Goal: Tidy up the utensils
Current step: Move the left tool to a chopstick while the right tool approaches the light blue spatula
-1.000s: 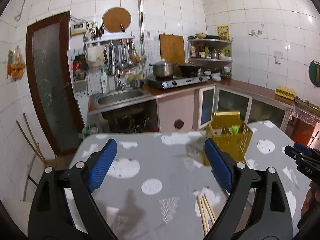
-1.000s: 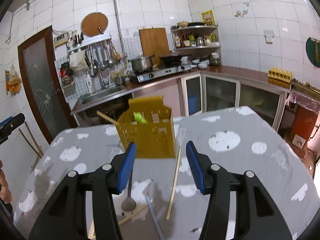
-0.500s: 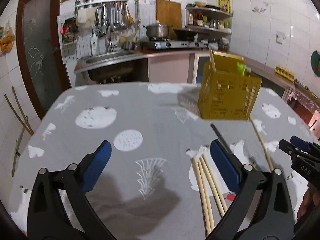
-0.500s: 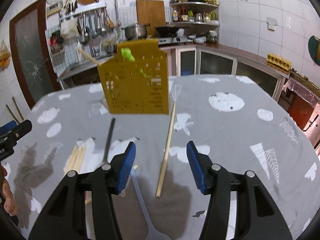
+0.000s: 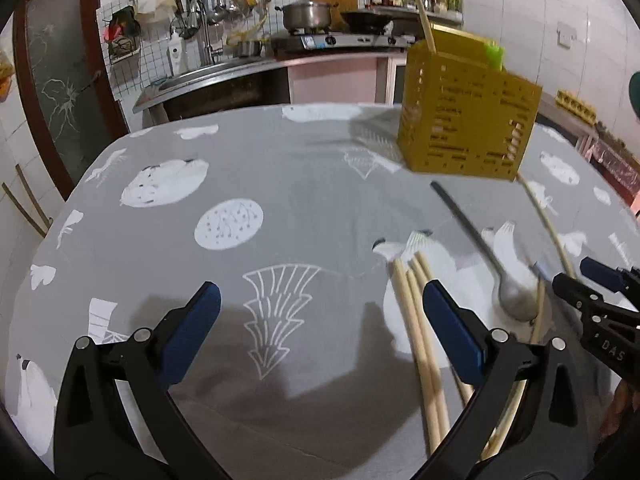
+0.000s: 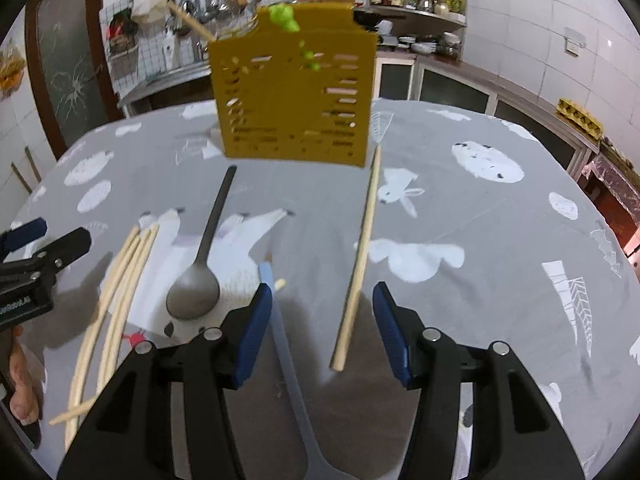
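My left claw (image 5: 320,332) is spread wide, nothing in it, over bare desk (image 5: 280,184), a chopstick bundle (image 5: 416,320) just beside its right pad. My right claw (image 6: 322,334) is half-open, empty, astride a single chopstick (image 6: 360,256). Grey spoon (image 6: 200,272) lies between; yellow utensil basket (image 6: 294,92) stands beyond.

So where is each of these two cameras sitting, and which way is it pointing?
Left wrist view: rides the left gripper, looking down over its open blue pads at the grey tablecloth; the right gripper shows at the right edge.
Right wrist view: rides the right gripper, half-open and empty, over a lone chopstick; a hand shows at the left.
Both share the yellow utensil basket, grey spoon and chopstick bundle.
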Available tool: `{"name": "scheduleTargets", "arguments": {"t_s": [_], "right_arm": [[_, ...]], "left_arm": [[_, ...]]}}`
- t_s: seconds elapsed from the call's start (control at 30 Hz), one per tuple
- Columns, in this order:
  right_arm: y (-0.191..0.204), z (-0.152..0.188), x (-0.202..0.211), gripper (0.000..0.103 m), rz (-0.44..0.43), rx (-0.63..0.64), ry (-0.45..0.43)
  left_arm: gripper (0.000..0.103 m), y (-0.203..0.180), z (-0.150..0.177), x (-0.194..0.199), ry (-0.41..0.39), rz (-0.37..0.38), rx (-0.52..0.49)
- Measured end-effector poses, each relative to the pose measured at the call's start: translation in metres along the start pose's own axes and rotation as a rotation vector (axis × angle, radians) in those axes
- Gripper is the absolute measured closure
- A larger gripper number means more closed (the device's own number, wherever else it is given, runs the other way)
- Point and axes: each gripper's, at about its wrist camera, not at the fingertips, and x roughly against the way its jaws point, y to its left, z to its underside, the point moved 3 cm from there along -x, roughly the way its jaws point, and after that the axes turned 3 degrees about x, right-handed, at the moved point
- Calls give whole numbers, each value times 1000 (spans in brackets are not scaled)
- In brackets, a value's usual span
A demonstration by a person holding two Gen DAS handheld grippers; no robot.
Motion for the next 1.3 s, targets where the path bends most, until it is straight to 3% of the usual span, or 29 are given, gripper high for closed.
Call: {"name": "scheduleTargets", "arguments": {"t_s": [0.23,0.37,0.8,0.93,1.13,1.3], "right_arm": [[5,0,-5,58,-1,32,38],[0,-2,-7,78,27,32,48],[-12,-8,-18,78,-18,-28,63],[-15,-8,-19,78,-37,-53,64],[-12,-14,-22,78,-23,-26,84],[-12,-20,-28,78,-31,-28,109]], "left_arm": [[5,0,5,-10,52,5,-3],[5,-3,7,-14,71,17,-13],[4,-2,11,-32,158,35,19],[5,-8,8,-39,173,-2,-9],[22,-20,-2,-44,189,-2,-39],[56,-37,-11,-44,212,24,-83]]}}
